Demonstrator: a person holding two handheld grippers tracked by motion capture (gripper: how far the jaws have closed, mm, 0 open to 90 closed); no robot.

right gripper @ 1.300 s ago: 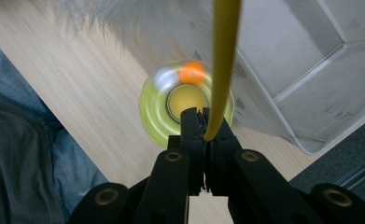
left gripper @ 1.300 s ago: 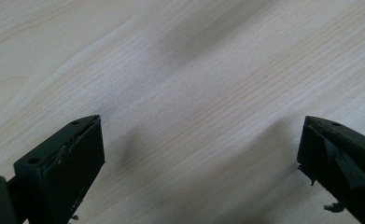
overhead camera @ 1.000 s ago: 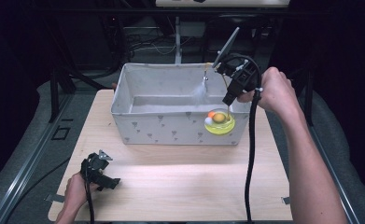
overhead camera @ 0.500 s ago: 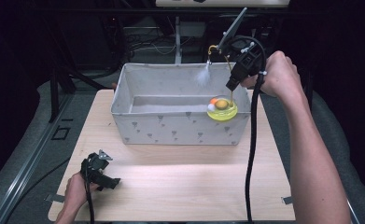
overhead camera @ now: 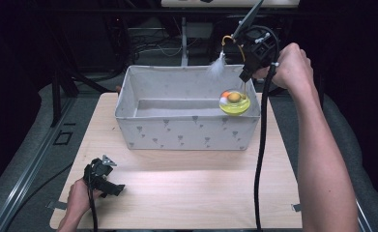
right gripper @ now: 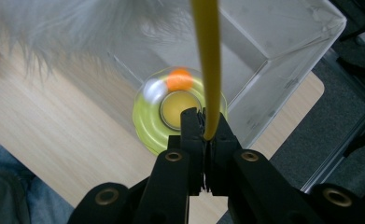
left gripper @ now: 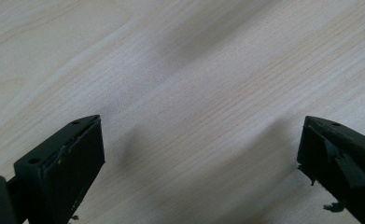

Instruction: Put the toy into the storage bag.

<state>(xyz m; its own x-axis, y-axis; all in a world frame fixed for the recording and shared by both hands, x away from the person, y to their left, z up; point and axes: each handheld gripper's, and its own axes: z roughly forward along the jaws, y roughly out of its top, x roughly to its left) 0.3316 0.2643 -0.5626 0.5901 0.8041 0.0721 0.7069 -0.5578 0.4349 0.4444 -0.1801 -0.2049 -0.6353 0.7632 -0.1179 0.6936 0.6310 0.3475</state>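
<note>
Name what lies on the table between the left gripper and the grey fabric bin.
Nothing: in the high view, bare pale wood runs from the left gripper to the bin. The left gripper view shows bare tabletop too.

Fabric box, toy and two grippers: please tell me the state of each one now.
Fabric box: upright on the table, open at the top.
Yellow toy: lifted, hanging by its yellow wire above the box's right end.
White feather: dangling from the wire.
Right gripper: shut on the wire.
Left gripper: open, holding nothing, low over the table.
</note>
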